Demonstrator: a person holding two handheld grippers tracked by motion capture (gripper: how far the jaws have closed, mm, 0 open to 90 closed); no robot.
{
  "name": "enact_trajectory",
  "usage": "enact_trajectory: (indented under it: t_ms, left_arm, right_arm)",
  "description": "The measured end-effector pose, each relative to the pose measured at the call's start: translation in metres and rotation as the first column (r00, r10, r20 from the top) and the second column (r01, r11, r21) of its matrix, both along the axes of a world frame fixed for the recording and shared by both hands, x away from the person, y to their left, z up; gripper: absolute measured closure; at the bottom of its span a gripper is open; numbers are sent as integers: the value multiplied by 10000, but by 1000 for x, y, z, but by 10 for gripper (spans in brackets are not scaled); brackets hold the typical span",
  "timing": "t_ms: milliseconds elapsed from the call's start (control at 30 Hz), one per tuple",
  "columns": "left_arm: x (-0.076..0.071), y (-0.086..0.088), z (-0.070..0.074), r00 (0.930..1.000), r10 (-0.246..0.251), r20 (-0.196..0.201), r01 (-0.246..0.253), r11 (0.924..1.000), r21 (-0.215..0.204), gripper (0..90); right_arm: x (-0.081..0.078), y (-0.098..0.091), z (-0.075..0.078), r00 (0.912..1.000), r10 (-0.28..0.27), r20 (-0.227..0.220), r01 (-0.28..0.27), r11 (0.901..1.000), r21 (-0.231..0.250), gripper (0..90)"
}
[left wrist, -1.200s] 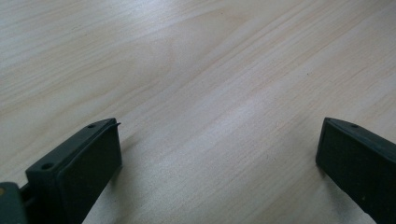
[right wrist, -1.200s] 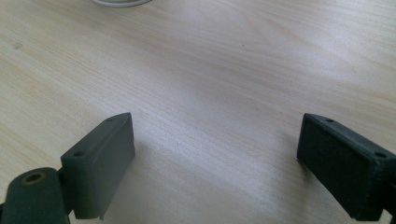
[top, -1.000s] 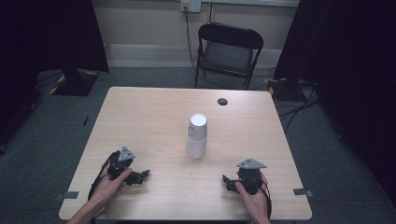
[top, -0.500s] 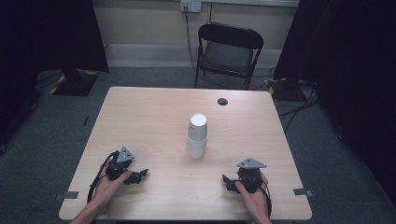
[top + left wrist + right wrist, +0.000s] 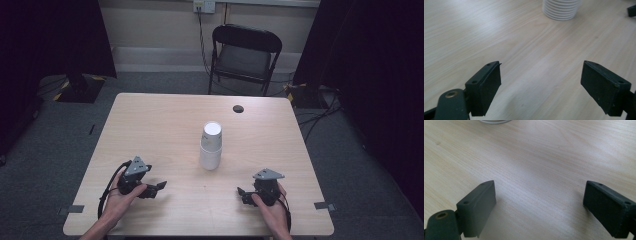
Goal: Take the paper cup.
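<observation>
Near the front edge of the pale wooden worktop (image 5: 165, 125), a hand holds each claw low over the wood. The left claw (image 5: 159, 187) and the right claw (image 5: 241, 194) both gape wide, jaws far apart with nothing between them. Farther in, at the middle, stands a stack of white cups (image 5: 211, 145), well apart from both. Beyond it a small dark disc (image 5: 238, 108) lies near the far edge, and a black folding chair (image 5: 245, 55) stands behind.

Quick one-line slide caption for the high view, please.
Two hand-held grippers, left gripper and right gripper, rest open near the table's front edge, flanking a stack of white cups.
</observation>
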State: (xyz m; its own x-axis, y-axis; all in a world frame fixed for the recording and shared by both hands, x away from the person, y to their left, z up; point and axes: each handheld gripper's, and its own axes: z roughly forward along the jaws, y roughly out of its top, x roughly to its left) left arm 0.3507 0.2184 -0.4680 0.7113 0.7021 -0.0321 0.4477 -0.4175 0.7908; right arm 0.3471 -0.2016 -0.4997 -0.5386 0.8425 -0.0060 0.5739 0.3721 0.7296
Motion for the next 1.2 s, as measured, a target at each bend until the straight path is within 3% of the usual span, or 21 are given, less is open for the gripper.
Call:
enact_trajectory:
  t_ms: [133,200,400,467,533,600,700,867,1000,1133,1200]
  left_arm:
    - [-2,-12,5,9993,-343,148,343,9994,8,162]
    - [-1,-20,10,9986,-380,360,392,9987,-331,166]
    - [0,-29,20,9942,-767,749,805,9955,-494,165]
    - [1,-31,23,9922,-740,1007,827,9929,-855,170]
    - [4,-31,25,9904,-834,1101,957,9891,-1121,168]
    - [7,-32,27,9898,-840,1150,963,9897,-1059,165]
    - [14,-36,34,9872,-769,1399,952,9870,-1293,168]
    - [27,-43,46,9852,-754,1541,1032,9780,-1812,174]
    - [34,-49,51,9814,-717,1783,1039,9784,-1788,182]
    - [38,-56,56,9823,-945,1616,1271,9705,-2048,182]
    - [40,-63,62,9772,-975,1885,1382,9664,-2168,182]
  right_arm:
    - [0,0,0,10000,5,-1,-5,10000,-2,107]
    - [0,0,0,10000,8,1,-8,10000,-6,107]
    - [0,0,0,10000,8,-3,-8,10000,-3,107]
    - [0,0,0,10000,8,-3,-8,10000,-5,107]
    - [0,0,0,10000,6,-1,-6,10000,-6,107]
    - [0,0,0,10000,6,-2,-6,10000,-6,107]
    - [0,0,0,10000,6,-2,-6,10000,-6,107]
    - [0,0,0,10000,8,-1,-8,10000,-6,107]
    - [0,0,0,10000,9,0,-9,10000,-5,107]
    - [1,0,0,10000,79,-3,-79,10000,-11,106]
    - [1,0,0,10000,85,-2,-85,10000,-14,107]
